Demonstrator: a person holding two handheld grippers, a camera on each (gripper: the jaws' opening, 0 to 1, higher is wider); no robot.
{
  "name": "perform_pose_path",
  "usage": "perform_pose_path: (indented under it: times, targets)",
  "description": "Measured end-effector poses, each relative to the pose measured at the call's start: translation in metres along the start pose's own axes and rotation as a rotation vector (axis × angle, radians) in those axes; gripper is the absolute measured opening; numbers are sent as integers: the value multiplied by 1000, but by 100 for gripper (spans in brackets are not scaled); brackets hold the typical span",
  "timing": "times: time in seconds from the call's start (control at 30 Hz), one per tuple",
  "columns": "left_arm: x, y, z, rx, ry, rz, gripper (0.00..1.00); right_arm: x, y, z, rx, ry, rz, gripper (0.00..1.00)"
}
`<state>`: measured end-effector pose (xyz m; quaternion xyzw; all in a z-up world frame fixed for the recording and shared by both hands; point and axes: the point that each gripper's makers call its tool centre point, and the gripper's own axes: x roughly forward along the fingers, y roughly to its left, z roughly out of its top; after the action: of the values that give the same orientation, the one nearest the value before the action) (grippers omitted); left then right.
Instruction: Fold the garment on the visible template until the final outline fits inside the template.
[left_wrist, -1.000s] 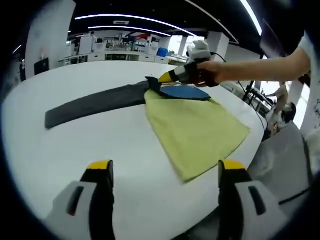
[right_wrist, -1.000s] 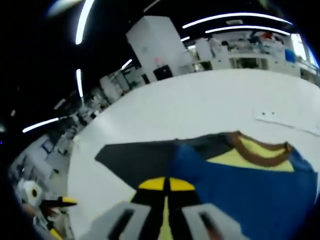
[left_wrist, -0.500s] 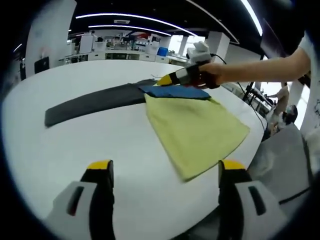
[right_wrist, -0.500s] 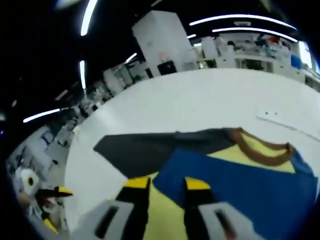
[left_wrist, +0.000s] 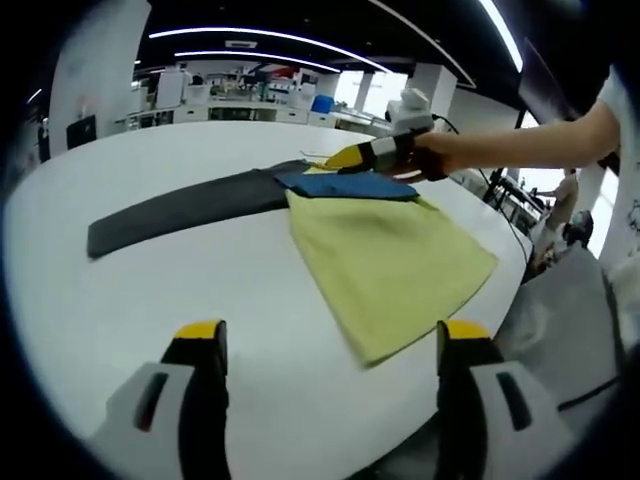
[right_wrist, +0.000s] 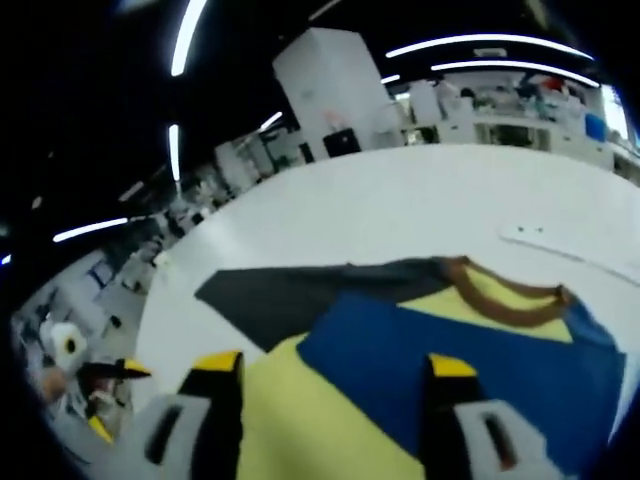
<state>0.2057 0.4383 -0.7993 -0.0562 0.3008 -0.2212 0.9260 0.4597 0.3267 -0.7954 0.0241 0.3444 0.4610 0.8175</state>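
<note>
Here, right claw (right_wrist: 328, 365) gapes over garment (right_wrist: 400, 350) edge.

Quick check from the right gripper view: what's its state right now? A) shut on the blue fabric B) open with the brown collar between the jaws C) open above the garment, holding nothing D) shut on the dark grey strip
C: the right gripper has its yellow-tipped jaws spread wide over the garment, with nothing pinched between them.

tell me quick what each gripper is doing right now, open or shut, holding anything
Left gripper: open, holding nothing, above the white table.
Right gripper: open, holding nothing, over the garment.
</note>
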Motion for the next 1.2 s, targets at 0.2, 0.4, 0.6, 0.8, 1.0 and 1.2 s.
perform_pose_path:
  times: [0.2,0.4,0.6,0.8,1.0,1.2]
  targets:
    - [3,-1,3,-6,-11,-10,82,-22,-21,-4,14,-10,-45,68]
    - [5,-6,3,-4,-13,-22,82,-48,-44,-5,40,-25,-91,65]
    - [7,-7,7,2,-18,-27,82,-67,-60,-5,47,-37,-115,64]
    - [9,-9,8,5,-17,-31,82,-90,-88,-12,62,-31,-162,61]
    - [9,-14,10,-7,-25,-44,83,-116,-118,-24,93,-20,-233,56]
    - [12,-16,8,-6,-18,-48,83,-137,-137,-44,158,-8,-301,50]
